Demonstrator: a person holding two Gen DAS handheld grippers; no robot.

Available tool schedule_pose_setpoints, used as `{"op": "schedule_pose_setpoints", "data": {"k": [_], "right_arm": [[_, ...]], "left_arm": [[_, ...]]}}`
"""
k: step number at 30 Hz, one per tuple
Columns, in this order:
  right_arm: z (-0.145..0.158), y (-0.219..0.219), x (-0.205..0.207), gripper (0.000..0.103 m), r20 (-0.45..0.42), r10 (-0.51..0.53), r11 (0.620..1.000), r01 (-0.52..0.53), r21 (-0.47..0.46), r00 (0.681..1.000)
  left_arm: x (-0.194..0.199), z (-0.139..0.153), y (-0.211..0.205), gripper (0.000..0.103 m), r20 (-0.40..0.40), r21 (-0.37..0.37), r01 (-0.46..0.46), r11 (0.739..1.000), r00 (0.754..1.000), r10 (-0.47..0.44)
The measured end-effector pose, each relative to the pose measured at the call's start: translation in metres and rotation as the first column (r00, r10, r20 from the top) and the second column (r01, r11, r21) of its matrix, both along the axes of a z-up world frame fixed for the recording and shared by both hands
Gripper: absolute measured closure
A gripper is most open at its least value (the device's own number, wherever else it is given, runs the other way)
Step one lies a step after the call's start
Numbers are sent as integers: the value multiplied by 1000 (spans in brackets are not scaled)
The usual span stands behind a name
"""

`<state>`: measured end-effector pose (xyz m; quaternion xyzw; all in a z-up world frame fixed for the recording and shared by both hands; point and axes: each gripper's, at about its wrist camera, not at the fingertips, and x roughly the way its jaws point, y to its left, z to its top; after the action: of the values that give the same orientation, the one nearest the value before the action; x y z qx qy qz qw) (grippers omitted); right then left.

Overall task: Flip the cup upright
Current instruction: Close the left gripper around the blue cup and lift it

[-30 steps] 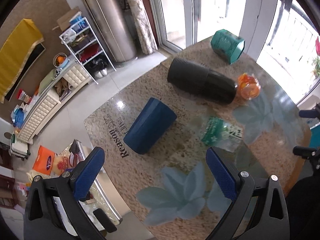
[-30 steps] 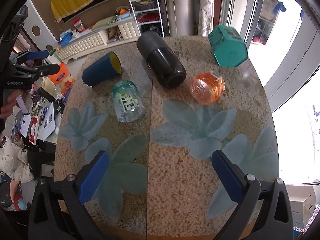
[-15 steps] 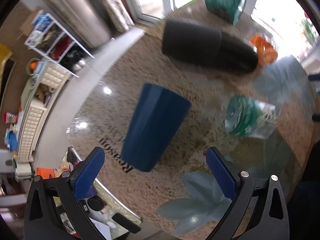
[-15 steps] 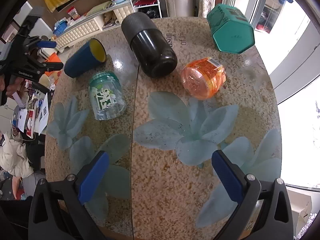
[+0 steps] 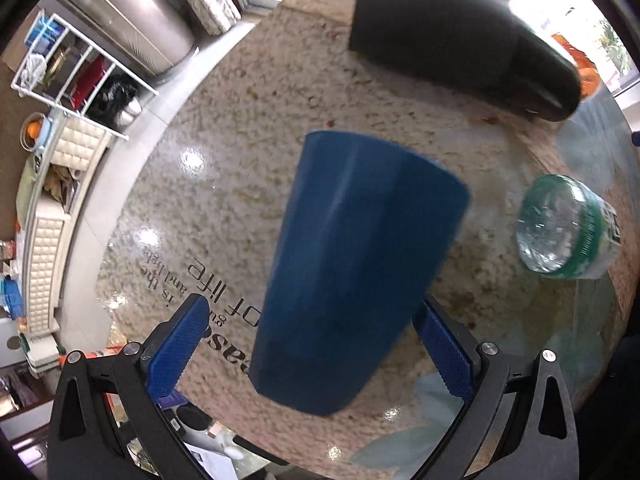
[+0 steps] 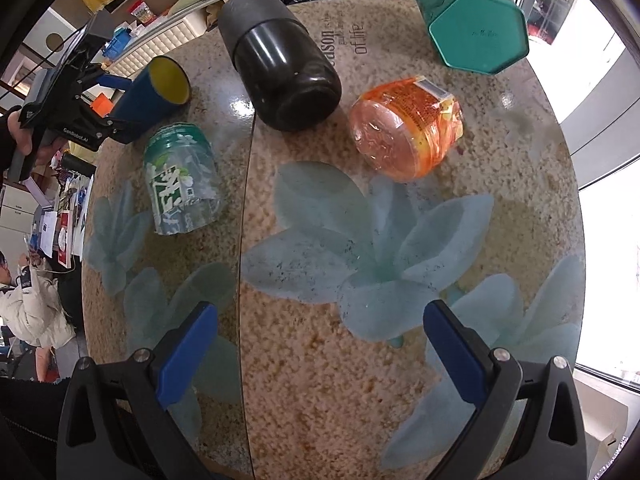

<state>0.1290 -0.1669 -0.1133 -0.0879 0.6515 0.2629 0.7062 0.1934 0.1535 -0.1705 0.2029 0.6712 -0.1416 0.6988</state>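
Since one second ago the left claw [image 5: 312, 340] has come much closer to the blue cup [image 5: 360, 264]: before, the cup was small and well ahead of it, now its closed bottom end sits between the two blue pads.

From the left wrist view, the cup lies on its side on the worktop [image 5: 248, 128]. Its long axis runs almost straight away from the claw, leaning a little to the right, with the bottom end nearest and the wider mouth end far. The claw is wide open. The right pad looks to be just beside the cup wall, and the left pad stands apart from it with worktop showing between. I cannot tell if any pad touches. A black cylinder [image 5: 460, 36] lies beyond the cup, and a clear jar with green label [image 5: 568, 228] lies to its right.

From the right wrist view, the right claw [image 6: 320, 356] is also wide open and holds nothing, over the flower pattern near the worktop edge. The blue cup [image 6: 156, 96] is far at the upper left, its yellow inside turned toward this camera, and the left claw [image 6: 108, 100] is around its bottom end. So the left hand is clearly the nearer one. I think the next move is to close on the cup body and then turn it mouth up.
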Motion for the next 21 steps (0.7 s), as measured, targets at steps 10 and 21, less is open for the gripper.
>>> {"op": "schedule_pose_setpoints", "data": {"k": [10, 21], "right_arm": [[-15, 9, 5, 0, -42, -14, 1000, 13, -4, 999], [-20, 4, 6, 0, -48, -58, 998, 58, -18, 997]], "left_arm": [[13, -27, 2, 1, -81, -41, -3, 999, 997, 0], [0, -13, 3, 33, -55, -146, -73, 987, 996, 66]]}}
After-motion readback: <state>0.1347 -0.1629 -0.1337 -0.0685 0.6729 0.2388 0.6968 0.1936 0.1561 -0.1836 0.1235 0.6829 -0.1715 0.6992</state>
